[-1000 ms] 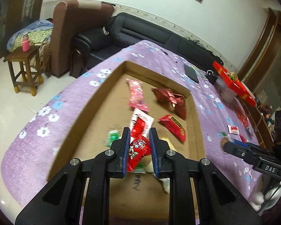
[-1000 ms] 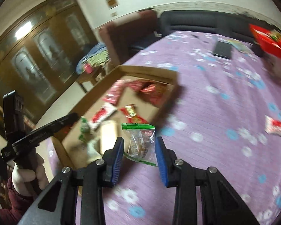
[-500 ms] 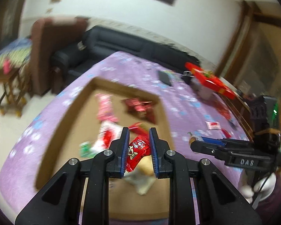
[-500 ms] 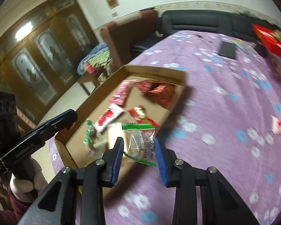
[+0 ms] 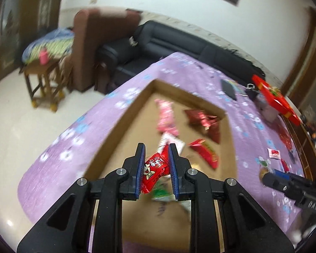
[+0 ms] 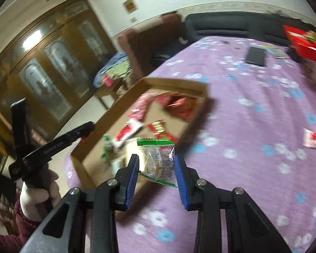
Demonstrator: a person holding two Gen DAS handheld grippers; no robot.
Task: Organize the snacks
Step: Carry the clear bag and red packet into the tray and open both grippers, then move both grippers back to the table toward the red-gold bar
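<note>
Both grippers carry snacks over the shallow brown cardboard tray: left gripper clamps a red crinkly candy wrapper, right gripper pinches a clear green-edged snack bag; next, prob. lower & let go inside w/o crowding.

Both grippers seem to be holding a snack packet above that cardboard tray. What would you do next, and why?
Probably open the left gripper and drop its red packet into the cardboard tray: it hangs over the tray floor, where other snacks already lie. The right gripper can follow with its clear packet.

Red snack packet pinched aloft; clear green-edged packet likewise.
</note>
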